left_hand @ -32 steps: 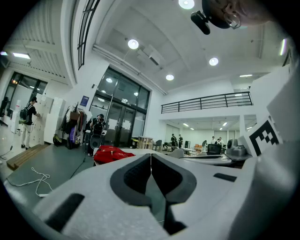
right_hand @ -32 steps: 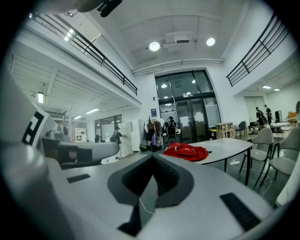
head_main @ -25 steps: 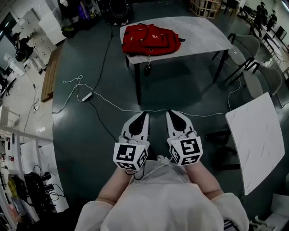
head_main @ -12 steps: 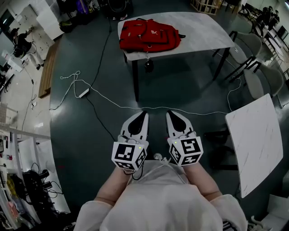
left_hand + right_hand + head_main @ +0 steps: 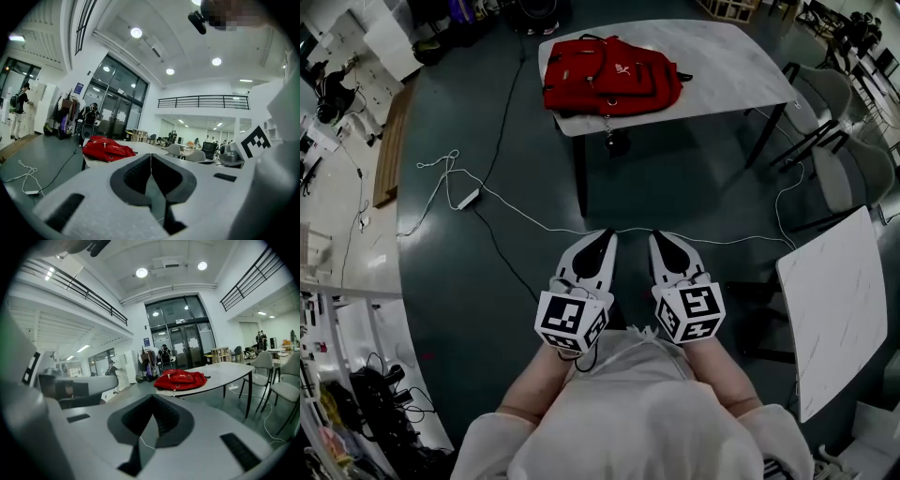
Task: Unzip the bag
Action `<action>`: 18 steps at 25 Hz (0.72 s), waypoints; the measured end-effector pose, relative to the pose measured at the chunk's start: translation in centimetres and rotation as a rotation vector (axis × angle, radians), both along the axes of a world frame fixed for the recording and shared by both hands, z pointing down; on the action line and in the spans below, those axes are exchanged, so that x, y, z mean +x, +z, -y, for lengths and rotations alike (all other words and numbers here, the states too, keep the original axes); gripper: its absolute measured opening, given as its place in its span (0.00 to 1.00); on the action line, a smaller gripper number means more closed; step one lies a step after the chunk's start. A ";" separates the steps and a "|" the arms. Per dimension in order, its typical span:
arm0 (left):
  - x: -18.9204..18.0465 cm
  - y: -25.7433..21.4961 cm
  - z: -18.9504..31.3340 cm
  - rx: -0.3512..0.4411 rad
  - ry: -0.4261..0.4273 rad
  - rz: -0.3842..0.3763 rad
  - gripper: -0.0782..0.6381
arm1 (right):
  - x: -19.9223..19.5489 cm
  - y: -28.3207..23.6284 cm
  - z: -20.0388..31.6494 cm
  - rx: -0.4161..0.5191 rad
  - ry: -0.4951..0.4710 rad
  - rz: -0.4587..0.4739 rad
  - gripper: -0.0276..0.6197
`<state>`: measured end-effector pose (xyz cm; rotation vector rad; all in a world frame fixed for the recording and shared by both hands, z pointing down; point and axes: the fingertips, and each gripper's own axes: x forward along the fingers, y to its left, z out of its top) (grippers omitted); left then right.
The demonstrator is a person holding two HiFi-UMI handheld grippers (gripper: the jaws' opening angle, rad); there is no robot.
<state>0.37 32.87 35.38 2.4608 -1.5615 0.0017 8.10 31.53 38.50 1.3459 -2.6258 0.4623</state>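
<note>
Head view: bag point(image 5: 609, 77) at table's point(image 5: 727, 56) near edge.

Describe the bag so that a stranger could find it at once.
Find the long pale table ahead, past the white cable on the floor. A backpack lies at its left end; nothing else nearby is bright red.

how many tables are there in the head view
2. One table at the top holds the red backpack on its left end; the second table is at the right edge, lower in the picture. Others may be hidden beyond the frame.
</note>
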 end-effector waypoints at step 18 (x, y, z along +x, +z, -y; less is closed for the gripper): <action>-11.4 2.3 29.1 -0.182 0.049 -0.115 0.14 | -9.5 0.8 26.7 -0.126 0.069 -0.091 0.09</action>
